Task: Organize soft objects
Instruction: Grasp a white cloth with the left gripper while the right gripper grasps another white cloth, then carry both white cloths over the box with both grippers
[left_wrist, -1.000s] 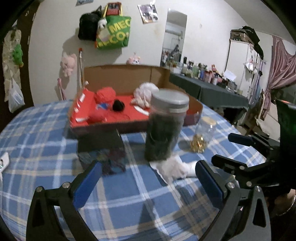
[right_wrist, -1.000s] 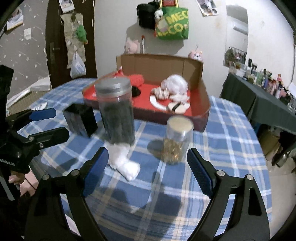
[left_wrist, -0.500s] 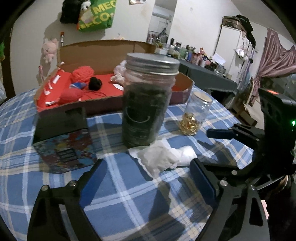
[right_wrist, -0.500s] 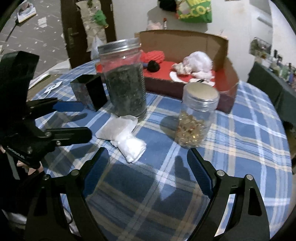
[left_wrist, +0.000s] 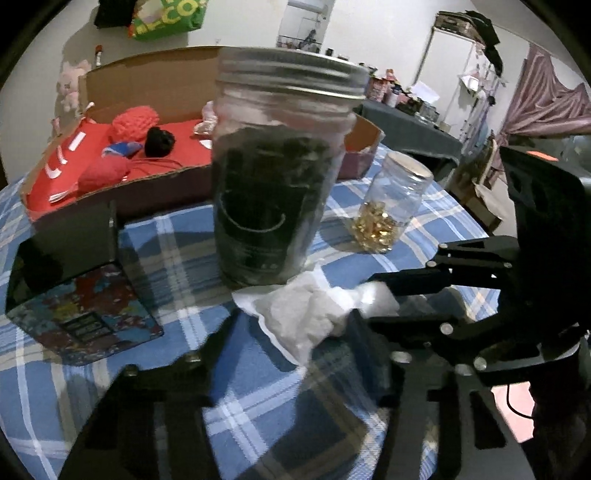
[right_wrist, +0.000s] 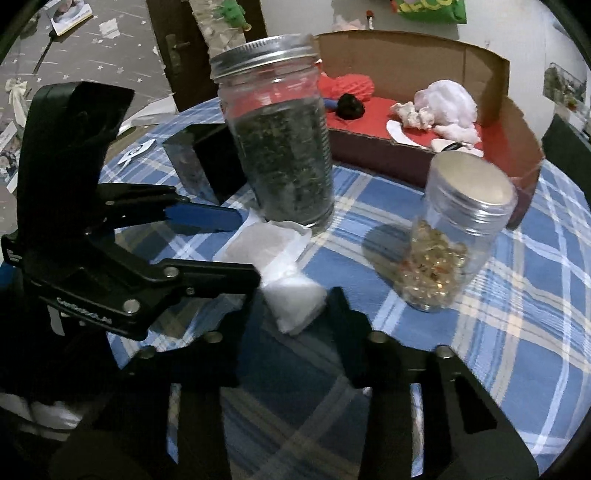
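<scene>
Blue-and-white checked tablecloth (right_wrist: 498, 332) fills my view, with both grippers low around a crumpled white soft pouch (left_wrist: 303, 317) just in front of a tall glass jar of dark herbs (right_wrist: 280, 147).

From here I see my left gripper (left_wrist: 291, 332) and my right gripper (right_wrist: 291, 306) each spread wide either side of that pouch, gripping nothing. Right of it stands a small glass jar of golden beads (right_wrist: 443, 251); at the far side sits a cardboard box lined in red (right_wrist: 424, 74).

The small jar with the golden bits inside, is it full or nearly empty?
Mostly empty. The small jar stands upright with its silver lid on, and the golden pieces fill only its lower part.
</scene>
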